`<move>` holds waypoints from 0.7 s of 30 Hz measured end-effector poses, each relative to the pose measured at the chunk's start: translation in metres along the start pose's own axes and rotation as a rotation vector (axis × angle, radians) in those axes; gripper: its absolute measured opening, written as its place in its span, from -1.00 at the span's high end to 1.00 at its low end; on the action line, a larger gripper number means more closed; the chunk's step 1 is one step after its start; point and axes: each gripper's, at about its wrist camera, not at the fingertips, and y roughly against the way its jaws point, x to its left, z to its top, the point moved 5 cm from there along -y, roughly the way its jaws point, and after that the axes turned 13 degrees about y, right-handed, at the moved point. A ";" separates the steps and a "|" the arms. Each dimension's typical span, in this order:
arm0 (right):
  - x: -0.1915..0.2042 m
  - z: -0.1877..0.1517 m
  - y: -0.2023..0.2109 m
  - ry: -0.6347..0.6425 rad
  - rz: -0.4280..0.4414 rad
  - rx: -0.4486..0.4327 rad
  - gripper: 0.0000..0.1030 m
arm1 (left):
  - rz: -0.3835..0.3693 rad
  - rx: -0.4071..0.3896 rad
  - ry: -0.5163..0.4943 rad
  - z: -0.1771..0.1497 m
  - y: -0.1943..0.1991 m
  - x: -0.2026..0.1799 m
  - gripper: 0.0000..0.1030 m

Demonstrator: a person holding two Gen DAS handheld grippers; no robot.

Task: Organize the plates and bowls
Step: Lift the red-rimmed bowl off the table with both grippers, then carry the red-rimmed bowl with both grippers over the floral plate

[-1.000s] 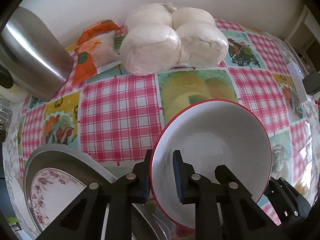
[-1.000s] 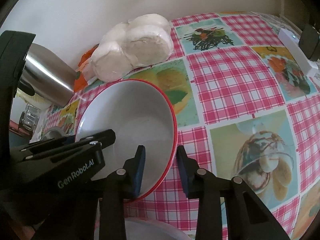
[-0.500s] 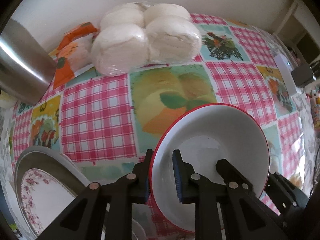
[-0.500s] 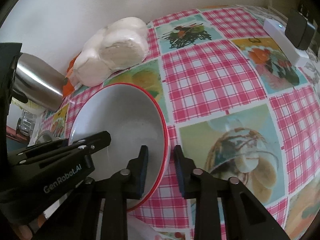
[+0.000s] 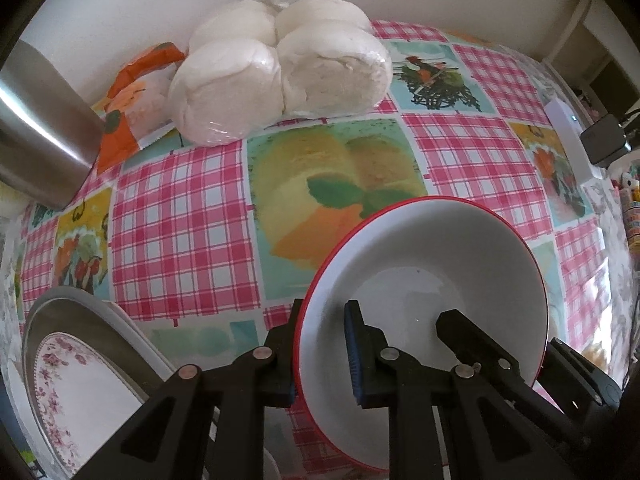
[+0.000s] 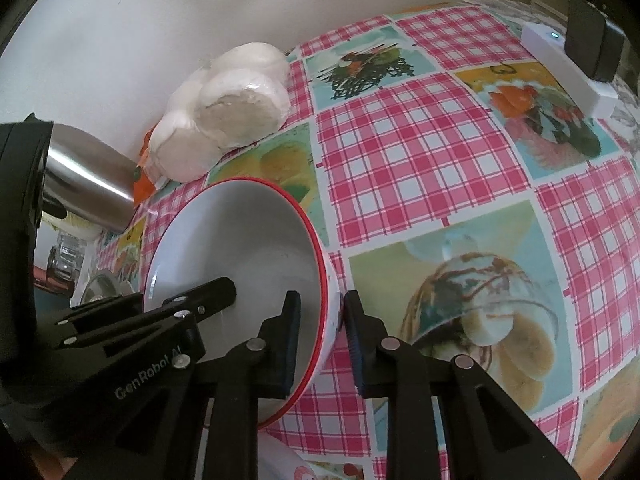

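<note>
The red-rimmed white bowl [image 5: 424,300] travels across the checked tablecloth [image 5: 180,232] since a second ago, away from the steel pot [image 5: 36,120] and toward the open squares of the cloth, and the right gripper [image 6: 322,336] has just been closing its jaws on the bowl's wall. Now it's a two-handed carry: the left gripper [image 5: 324,344] is clenched on the rim at one side, one finger outside, the blue pad inside, while the right one straddles the opposite rim, its pads at or nearly on the wall. That doubled hold probably keeps the tilted bowl from swinging. The bowl looks lifted off the cloth, just beside the floral plate [image 5: 76,396] stacked in a grey dish at the lower left. The wrapped white rolls [image 5: 280,80] sit well back against the wall, clear of the route.
</note>
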 end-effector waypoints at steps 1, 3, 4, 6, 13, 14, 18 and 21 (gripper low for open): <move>0.000 0.000 0.001 -0.002 -0.003 0.000 0.55 | -0.004 0.000 0.001 0.000 0.000 -0.001 0.60; -0.001 -0.001 0.002 -0.004 -0.006 -0.001 0.55 | -0.008 -0.002 0.001 -0.001 0.003 0.000 0.60; -0.001 -0.001 0.002 -0.005 -0.005 -0.001 0.55 | -0.013 -0.008 0.001 -0.001 0.005 0.000 0.60; -0.002 -0.001 0.004 -0.011 0.000 -0.006 0.55 | -0.022 -0.019 -0.002 0.000 0.013 0.001 0.60; 0.005 0.003 0.019 -0.001 0.020 -0.039 0.55 | -0.073 -0.080 0.013 0.007 0.049 0.008 0.62; 0.007 0.003 0.021 0.004 0.021 -0.043 0.55 | -0.071 -0.085 0.013 0.008 0.051 0.009 0.62; 0.016 0.005 0.023 0.022 0.025 -0.054 0.55 | -0.067 -0.116 0.016 0.010 0.064 0.015 0.62; 0.021 0.005 0.026 0.027 0.035 -0.068 0.55 | -0.077 -0.124 0.025 0.008 0.069 0.020 0.62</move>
